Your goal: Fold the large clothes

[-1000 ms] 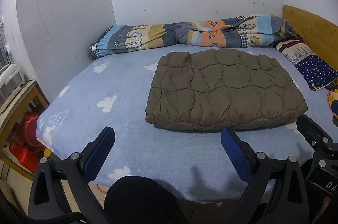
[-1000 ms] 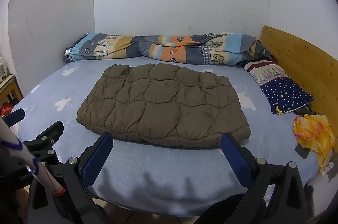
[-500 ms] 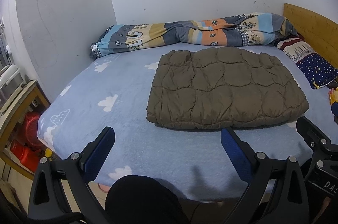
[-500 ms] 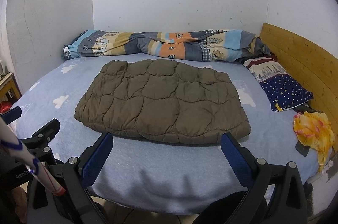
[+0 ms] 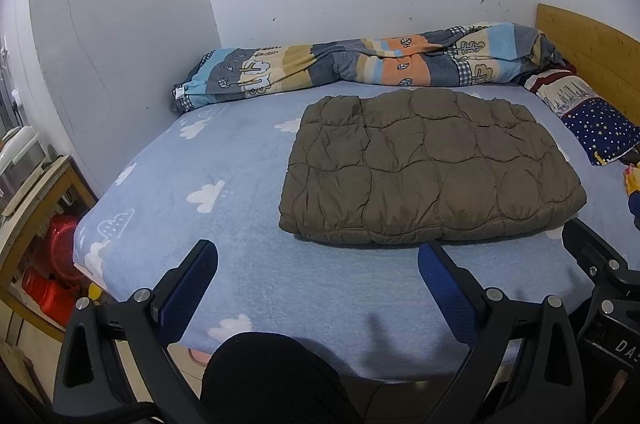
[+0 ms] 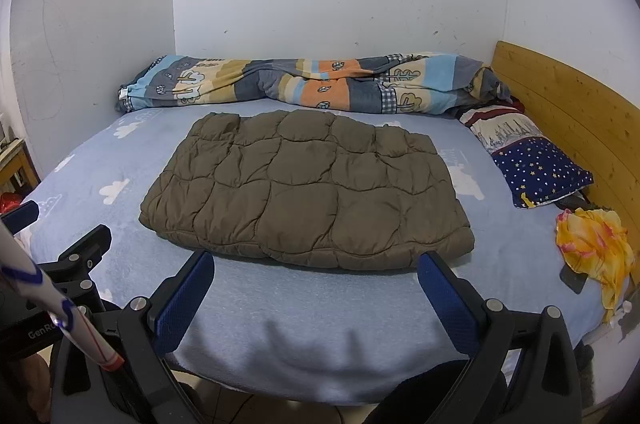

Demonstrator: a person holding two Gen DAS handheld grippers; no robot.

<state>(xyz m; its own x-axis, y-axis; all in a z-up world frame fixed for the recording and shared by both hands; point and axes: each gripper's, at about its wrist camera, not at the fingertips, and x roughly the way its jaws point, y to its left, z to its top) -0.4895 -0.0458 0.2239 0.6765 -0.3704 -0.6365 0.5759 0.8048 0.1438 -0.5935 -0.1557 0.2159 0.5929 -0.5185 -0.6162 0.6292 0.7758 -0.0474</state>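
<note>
Folded quilted coat (image 6: 308,191) lies flat on bed (image 6: 280,304), grippers apart

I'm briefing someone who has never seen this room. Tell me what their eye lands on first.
First the olive quilted garment, folded into a flat rectangle mid-bed on the blue cloud-print sheet. Next the striped patchwork blanket bunched along the far wall, and the yellow cloth by the wooden headboard. Both the left gripper and right gripper hang open at the near edge.
</note>
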